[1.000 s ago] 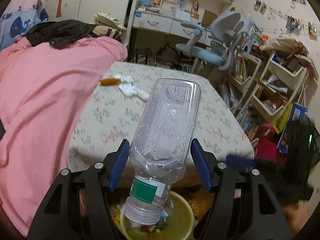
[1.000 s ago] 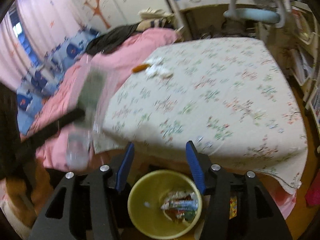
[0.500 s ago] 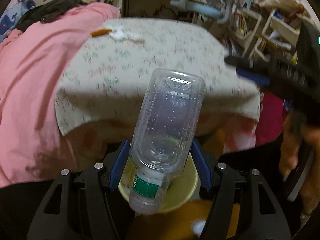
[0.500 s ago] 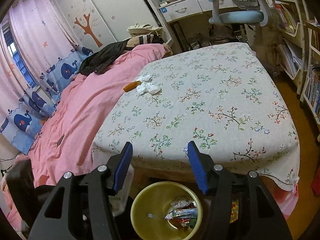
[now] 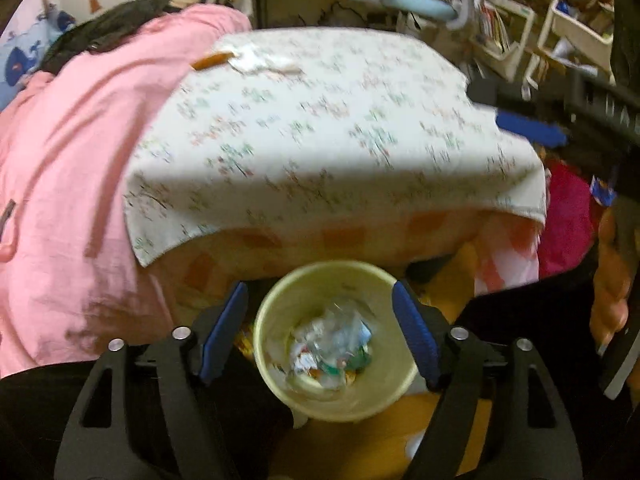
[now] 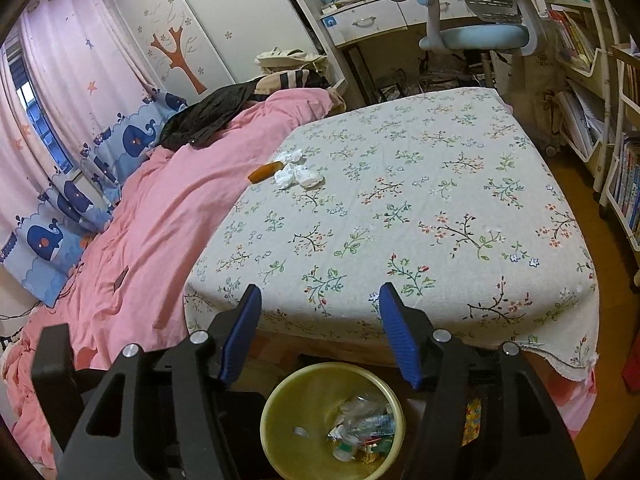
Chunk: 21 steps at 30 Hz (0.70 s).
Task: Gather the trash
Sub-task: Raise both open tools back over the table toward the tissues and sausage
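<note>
A yellow bin (image 5: 276, 364) stands on the floor at the foot of the bed, with a clear plastic bottle (image 5: 340, 332) and wrappers inside. My left gripper (image 5: 320, 304) is open and empty right above it. My right gripper (image 6: 320, 300) is open and empty, above the same bin (image 6: 280, 440), where the bottle (image 6: 362, 422) lies among the trash. Crumpled white tissues (image 6: 296, 172) and an orange wrapper (image 6: 264, 171) lie on the floral bedspread (image 6: 400, 208) at the far left; they also show in the left wrist view (image 5: 256, 60).
A pink duvet (image 6: 152, 216) covers the bed's left side. A desk and blue chair (image 6: 476, 36) stand beyond the bed. Bookshelves (image 6: 600, 92) line the right wall. The right gripper's fingers (image 5: 528, 130) show at the right of the left wrist view.
My left gripper opened and the bottle it held dropped into the yellow bin. The right gripper rose and steadied over the bed's foot.
</note>
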Motion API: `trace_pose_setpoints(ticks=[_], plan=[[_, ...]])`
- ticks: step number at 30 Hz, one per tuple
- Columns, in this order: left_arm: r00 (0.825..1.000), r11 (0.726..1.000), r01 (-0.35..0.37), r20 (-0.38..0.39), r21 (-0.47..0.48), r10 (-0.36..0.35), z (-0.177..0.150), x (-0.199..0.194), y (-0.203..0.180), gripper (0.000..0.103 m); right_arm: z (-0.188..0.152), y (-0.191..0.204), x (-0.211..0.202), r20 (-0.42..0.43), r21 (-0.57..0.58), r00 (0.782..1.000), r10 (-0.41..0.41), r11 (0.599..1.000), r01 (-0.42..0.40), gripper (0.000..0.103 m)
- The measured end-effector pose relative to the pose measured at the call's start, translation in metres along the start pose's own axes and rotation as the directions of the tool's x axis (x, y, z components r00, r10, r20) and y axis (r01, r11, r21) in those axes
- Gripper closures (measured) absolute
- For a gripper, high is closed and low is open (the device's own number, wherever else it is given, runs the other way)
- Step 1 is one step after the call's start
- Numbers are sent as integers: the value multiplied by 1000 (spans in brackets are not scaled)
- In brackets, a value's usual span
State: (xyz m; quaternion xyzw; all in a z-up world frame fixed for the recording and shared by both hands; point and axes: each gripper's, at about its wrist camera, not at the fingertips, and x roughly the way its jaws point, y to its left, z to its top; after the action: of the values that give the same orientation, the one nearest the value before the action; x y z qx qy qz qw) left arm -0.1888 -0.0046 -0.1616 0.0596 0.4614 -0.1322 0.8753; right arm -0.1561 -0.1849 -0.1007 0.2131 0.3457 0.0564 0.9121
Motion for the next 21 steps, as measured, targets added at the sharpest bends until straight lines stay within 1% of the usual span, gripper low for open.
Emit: trace_pose_setpoints(ticks=[2, 5, 6, 9, 14, 17, 20, 21], plan=[[1000, 1000, -15, 27, -10, 16, 3, -3, 1, 28, 0, 1, 1, -1, -1, 1000, -1, 1000, 1, 42], [995, 999, -41, 84, -31, 44, 10, -11, 5, 22, 1, 2, 1, 3, -4, 1000, -6, 1000, 6, 37], [991, 998, -56, 115, -42, 61, 13, -16, 7, 21, 1, 3, 0, 5, -7, 1000, -9, 1000, 9, 35], [983, 995, -75, 165, -72, 86, 22, -24, 12, 15, 1, 5, 1, 11, -15, 1000, -16, 1000, 16, 30], [968, 989, -93, 220, -119, 118, 37, -33, 23, 12, 2, 9, 1, 32, -29, 999, -33, 999, 34, 19], [955, 984, -107, 261, -145, 142, 52, -39, 33, 9, 4, 14, -1, 60, -50, 997, -54, 997, 57, 15], [942, 981, -114, 298, -155, 156, 67, -44, 40, 8, 12, 22, -4, 93, -85, 994, -63, 994, 71, 14], [934, 980, -118, 317, -158, 164, 75, -46, 43, 8, 18, 26, -5, 108, -103, 992, -65, 992, 76, 14]])
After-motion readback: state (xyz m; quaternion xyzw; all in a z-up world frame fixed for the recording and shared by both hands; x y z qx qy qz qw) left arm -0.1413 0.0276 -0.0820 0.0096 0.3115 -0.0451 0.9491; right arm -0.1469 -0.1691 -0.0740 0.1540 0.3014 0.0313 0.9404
